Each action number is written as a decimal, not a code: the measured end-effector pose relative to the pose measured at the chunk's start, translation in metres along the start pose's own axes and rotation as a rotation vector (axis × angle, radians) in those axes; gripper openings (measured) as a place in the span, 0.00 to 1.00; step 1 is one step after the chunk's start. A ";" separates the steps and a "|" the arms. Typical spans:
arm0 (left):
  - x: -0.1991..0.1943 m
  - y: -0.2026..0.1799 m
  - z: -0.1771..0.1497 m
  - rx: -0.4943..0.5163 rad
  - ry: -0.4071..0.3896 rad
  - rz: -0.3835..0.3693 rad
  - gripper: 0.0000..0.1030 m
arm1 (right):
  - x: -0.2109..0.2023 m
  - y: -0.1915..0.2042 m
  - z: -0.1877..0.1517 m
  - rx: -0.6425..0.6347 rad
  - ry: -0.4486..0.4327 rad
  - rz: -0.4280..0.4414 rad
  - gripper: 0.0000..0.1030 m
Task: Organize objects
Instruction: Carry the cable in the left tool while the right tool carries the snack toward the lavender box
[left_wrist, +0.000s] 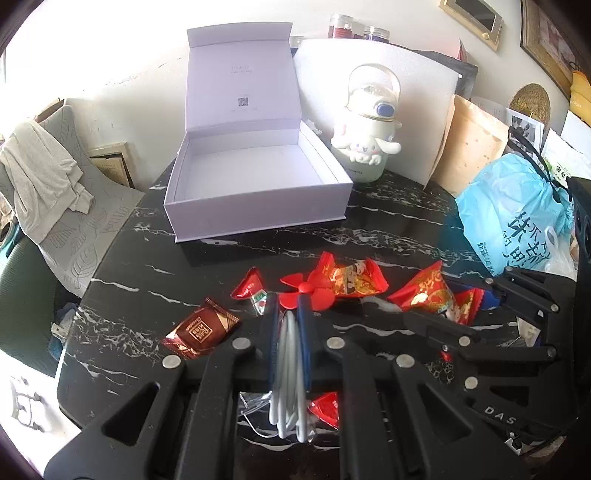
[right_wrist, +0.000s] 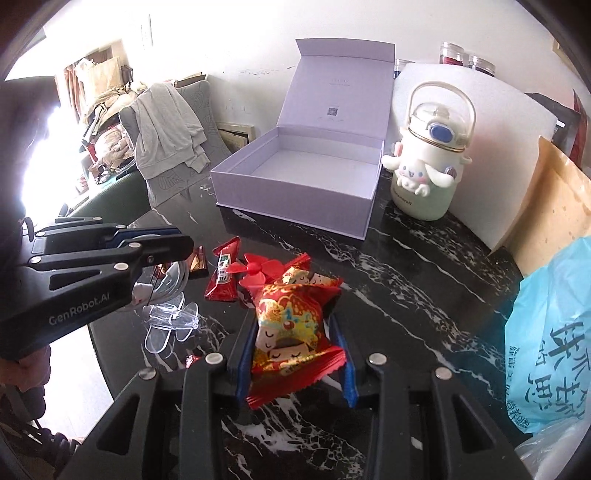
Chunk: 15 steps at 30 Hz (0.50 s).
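Two hand-held tongs over a black marble surface, each clamped on an item, with an open lilac box ahead.

The right tongs (right_wrist: 295, 343) grip a red and gold foil candy packet (right_wrist: 291, 328), its long axis running along the fingers. The left tongs (left_wrist: 288, 332) are closed on a coil of white cable (left_wrist: 290, 369) carrying a small red propeller fan (left_wrist: 304, 290). The empty open lilac cardboard box (right_wrist: 295, 192) lies at twelve o'clock from the right tongs, at eleven o'clock from the left, similarly near both. Loose candies sit between. The cable's lower end is cut off behind the left fingers; whether either held item is lifted off the surface is unclear.
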<state>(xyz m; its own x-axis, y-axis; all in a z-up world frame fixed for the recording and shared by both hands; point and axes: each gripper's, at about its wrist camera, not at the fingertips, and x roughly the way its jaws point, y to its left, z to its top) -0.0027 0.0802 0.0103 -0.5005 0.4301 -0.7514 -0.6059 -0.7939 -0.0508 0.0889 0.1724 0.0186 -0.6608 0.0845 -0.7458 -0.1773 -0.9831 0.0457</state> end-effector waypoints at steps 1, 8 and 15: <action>0.000 0.000 0.001 0.002 0.002 0.002 0.09 | -0.001 0.000 0.001 -0.002 -0.001 0.003 0.37; 0.002 0.004 0.009 0.001 0.004 -0.007 0.09 | -0.005 0.002 0.011 -0.019 -0.018 0.015 0.37; 0.002 0.012 0.032 0.015 -0.023 0.020 0.09 | -0.006 0.002 0.032 -0.040 -0.043 0.021 0.37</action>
<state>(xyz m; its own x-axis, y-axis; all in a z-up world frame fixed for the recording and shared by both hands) -0.0314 0.0851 0.0295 -0.5262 0.4240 -0.7371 -0.6048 -0.7960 -0.0262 0.0695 0.1750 0.0442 -0.6950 0.0694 -0.7157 -0.1340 -0.9904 0.0340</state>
